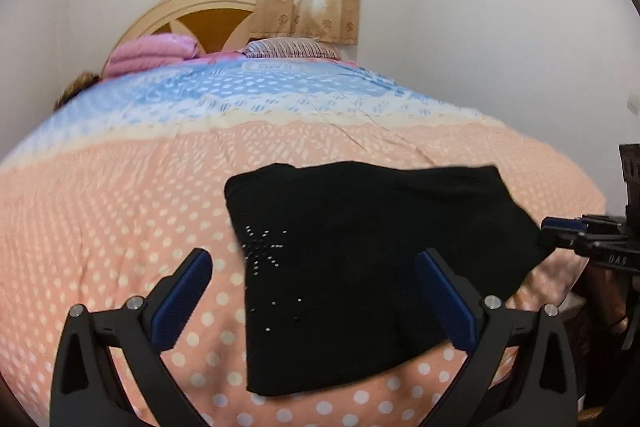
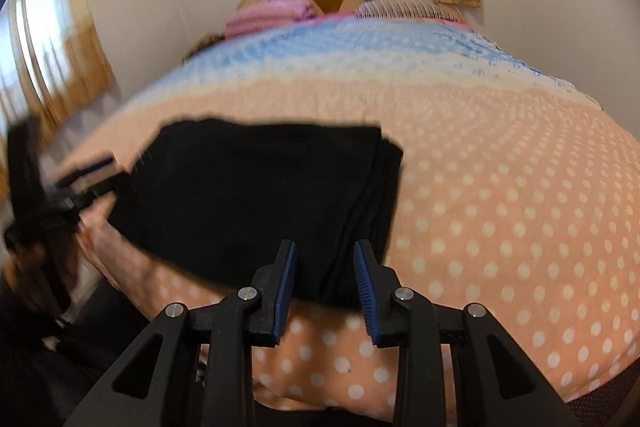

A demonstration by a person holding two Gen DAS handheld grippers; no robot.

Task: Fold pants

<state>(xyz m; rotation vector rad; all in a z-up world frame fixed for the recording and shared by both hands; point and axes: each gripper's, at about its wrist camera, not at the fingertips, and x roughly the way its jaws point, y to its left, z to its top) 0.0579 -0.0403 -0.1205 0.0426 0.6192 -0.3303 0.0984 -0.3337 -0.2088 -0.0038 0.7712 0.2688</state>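
Observation:
The black pants (image 1: 360, 259) lie folded into a compact rectangle on the peach polka-dot bedspread (image 1: 120, 227), with a small sparkly star pattern near their left edge. My left gripper (image 1: 316, 259) is wide open just above the near left part of the pants, holding nothing. In the right wrist view the pants (image 2: 256, 195) lie flat with stacked folded edges on the right. My right gripper (image 2: 325, 247) is open, its blue pads either side of the near edge of the pants. The right gripper (image 1: 560, 227) also shows at the pants' right corner in the left wrist view.
The bed fills both views, with a blue band of bedspread (image 1: 256, 87) farther back. Pink folded bedding (image 1: 152, 53) and a striped pillow (image 1: 292, 49) lie by the wooden headboard (image 1: 208, 11). White walls stand on both sides. A curtained window (image 2: 52, 39) is at the left.

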